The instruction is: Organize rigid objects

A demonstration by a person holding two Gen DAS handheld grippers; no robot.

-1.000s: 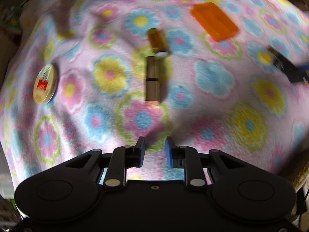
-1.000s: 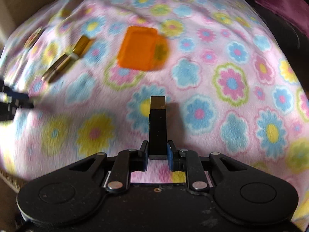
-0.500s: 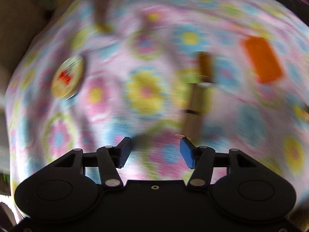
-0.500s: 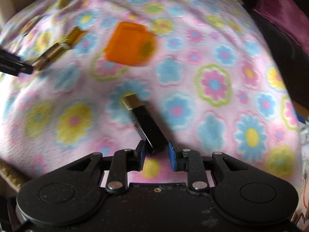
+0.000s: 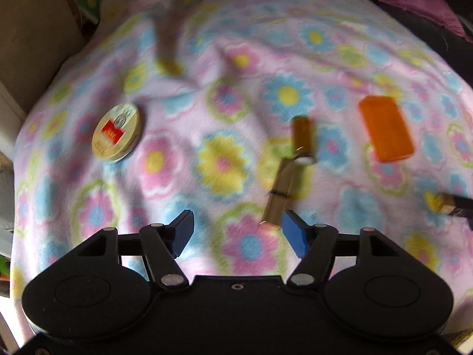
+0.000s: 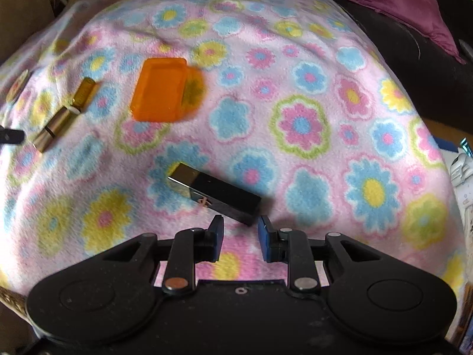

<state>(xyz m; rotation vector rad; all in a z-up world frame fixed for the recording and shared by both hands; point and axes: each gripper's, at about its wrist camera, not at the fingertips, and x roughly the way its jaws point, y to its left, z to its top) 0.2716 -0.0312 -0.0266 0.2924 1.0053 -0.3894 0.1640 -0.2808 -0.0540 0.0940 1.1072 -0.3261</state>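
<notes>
A black rectangular case with a gold end (image 6: 215, 196) lies on the flowered blanket (image 6: 295, 88), just beyond my right gripper (image 6: 239, 232), which is open and empty. An orange translucent box (image 6: 161, 93) lies further back; it also shows in the left wrist view (image 5: 385, 128). A gold tube (image 5: 280, 195) and an amber vial (image 5: 303, 139) lie end to end ahead of my left gripper (image 5: 236, 233), which is wide open; the tube's near end sits by its right fingertip. The tube (image 6: 53, 128) and vial (image 6: 84, 93) show at left in the right wrist view.
A round yellow tin (image 5: 116, 131) lies at the left of the blanket. A blurred gold-tipped object (image 5: 168, 47) lies at the back. A cardboard box (image 5: 29, 29) stands at the left edge. A purple cushion (image 6: 414, 6) lies beyond the blanket on the right.
My right gripper opened and let go of the black case, which now lies tilted on the blanket. My left gripper opened wide and swung left, nearer the gold tube.
</notes>
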